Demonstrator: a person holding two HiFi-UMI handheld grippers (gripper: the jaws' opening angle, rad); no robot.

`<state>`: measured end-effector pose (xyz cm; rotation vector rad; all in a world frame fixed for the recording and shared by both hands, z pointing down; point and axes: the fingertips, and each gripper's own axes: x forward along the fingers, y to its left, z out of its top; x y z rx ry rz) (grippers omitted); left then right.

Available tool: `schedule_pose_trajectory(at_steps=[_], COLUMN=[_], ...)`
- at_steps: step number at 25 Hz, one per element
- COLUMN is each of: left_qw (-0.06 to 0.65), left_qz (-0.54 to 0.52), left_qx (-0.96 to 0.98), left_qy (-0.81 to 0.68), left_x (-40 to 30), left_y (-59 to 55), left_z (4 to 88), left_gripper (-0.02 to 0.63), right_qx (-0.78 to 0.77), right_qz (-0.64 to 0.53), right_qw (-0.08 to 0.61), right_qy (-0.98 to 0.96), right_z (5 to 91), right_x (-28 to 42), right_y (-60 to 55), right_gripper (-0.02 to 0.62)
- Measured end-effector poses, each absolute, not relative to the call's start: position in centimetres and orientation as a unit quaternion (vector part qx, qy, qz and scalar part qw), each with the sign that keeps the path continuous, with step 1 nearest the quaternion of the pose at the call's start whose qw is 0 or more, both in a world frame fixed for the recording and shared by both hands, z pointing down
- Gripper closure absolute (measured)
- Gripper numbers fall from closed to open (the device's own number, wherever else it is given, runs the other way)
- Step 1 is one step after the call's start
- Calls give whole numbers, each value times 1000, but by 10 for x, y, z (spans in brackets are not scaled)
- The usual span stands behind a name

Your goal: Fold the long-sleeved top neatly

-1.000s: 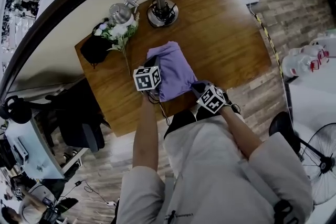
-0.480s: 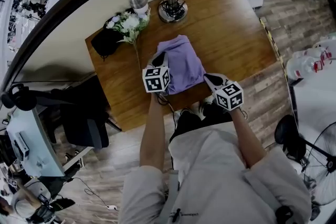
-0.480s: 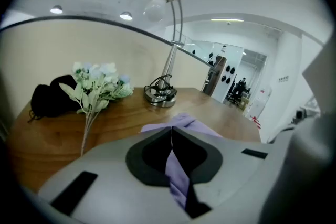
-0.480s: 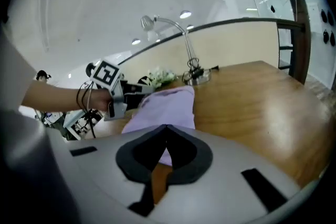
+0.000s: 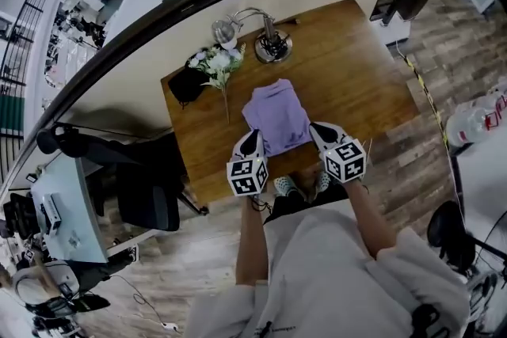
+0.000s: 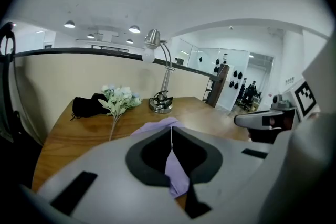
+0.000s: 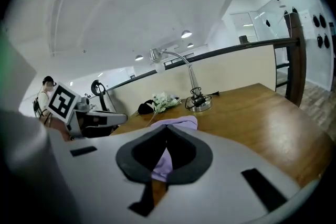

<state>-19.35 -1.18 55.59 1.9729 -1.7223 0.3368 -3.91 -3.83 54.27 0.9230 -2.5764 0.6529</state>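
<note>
Wooden worktop carrying a silver desk lamp at its far edge, white artificial flowers and, just beside them, a black pouch; black office chair alongside.

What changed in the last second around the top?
The left tongs and right tongs drew back and up from the near edge of the purple top, both shut and gripping nothing. The top stayed folded on the table; lamp and flowers unmoved.

Closed jaws; folded purple top on table
</note>
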Motion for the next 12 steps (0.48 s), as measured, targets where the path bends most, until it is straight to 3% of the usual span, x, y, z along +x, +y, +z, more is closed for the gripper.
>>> schedule_pose_trajectory(at_steps=[5, 12], left_qw=[263, 256], left_qz=[159, 116], left_qx=[693, 695], left_qy=[-652, -661], left_x=[-183, -167], left_y=[13, 26], left_z=[555, 531], left_gripper=[581, 583], right_qx=[304, 290], right_qz=[224, 224], right_qw=[205, 172], right_qy=[-903, -914], right_z=[551, 538], right_x=[-36, -36], right_y=[-11, -12], right_gripper=[589, 589])
